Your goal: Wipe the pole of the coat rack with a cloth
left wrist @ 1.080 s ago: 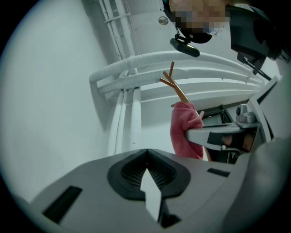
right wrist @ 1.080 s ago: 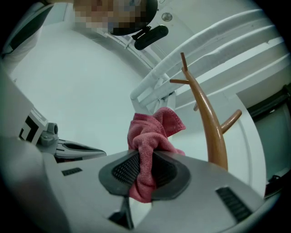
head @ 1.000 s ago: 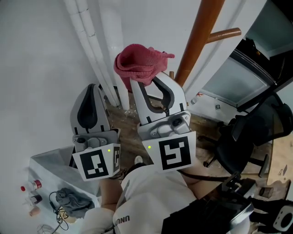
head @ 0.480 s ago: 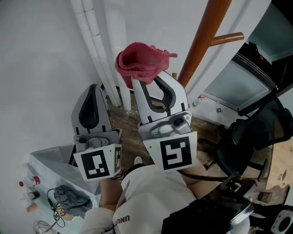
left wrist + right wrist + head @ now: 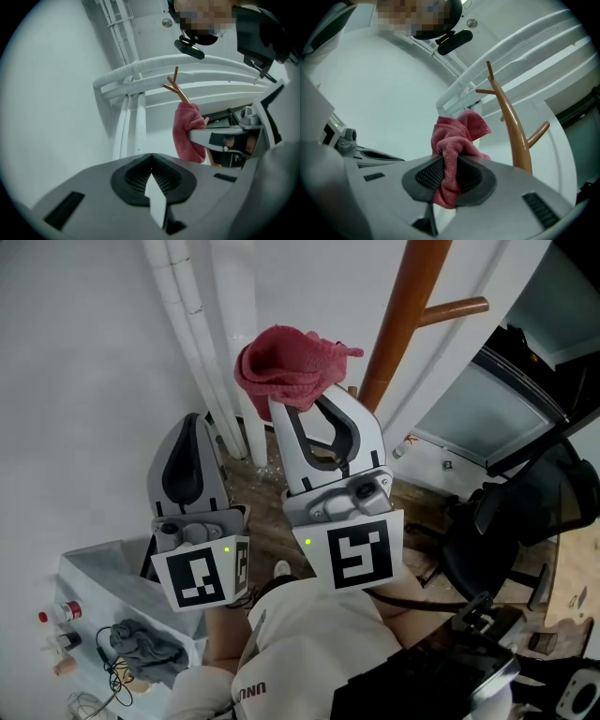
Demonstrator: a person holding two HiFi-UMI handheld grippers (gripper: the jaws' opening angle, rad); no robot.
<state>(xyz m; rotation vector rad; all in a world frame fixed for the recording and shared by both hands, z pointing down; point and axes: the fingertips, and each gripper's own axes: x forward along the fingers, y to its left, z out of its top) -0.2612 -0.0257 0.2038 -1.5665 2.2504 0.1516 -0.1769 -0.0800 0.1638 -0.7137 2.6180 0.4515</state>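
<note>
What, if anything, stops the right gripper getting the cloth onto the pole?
Probably nothing, so yes: the right gripper is shut on the cloth, and the pole stands just right of it with nothing between.

Your head camera looks steeply down. Both gripper cameras look up, close along their jaws. All share the cloth (image 5: pixel 281 367) and pole (image 5: pixel 405 315).

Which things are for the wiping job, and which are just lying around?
For the job: red cloth, held by the right gripper; coat rack pole.
Just lying about: white pipes, grey rag, small bottles, black chair.
</note>
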